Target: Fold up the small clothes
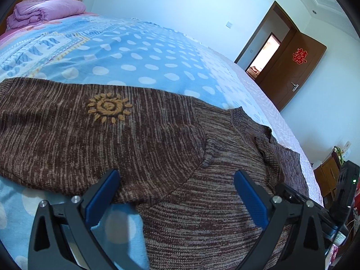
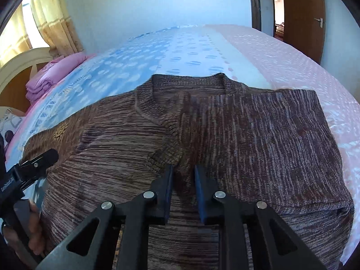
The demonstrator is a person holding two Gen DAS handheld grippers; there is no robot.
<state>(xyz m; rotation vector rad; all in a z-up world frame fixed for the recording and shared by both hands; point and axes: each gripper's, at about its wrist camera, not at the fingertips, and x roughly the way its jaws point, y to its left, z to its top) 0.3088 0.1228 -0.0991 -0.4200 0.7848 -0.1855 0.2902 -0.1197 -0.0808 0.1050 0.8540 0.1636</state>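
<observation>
A brown marled knit sweater (image 1: 157, 135) with a yellow sun patch (image 1: 109, 110) lies flat on the bed, one sleeve folded across its body. My left gripper (image 1: 177, 175) is open and empty, its blue pads wide apart just above the sweater's near edge. In the right wrist view the sweater (image 2: 225, 135) lies neck away, collar (image 2: 191, 83) at the far side. My right gripper (image 2: 183, 168) has its jaws close together with a narrow gap, over a raised fold of sweater fabric; the fabric runs between the pads. The left gripper (image 2: 45, 157) shows at the left edge, held by a hand.
The bed has a blue polka-dot sheet (image 1: 139, 54) and a pale pink quilted cover (image 2: 281, 56). A folded pink quilt (image 1: 47, 9) lies at the head. A brown door (image 1: 290, 72) stands open at the right. A wooden bedside cabinet (image 1: 328, 175) stands by the bed's edge.
</observation>
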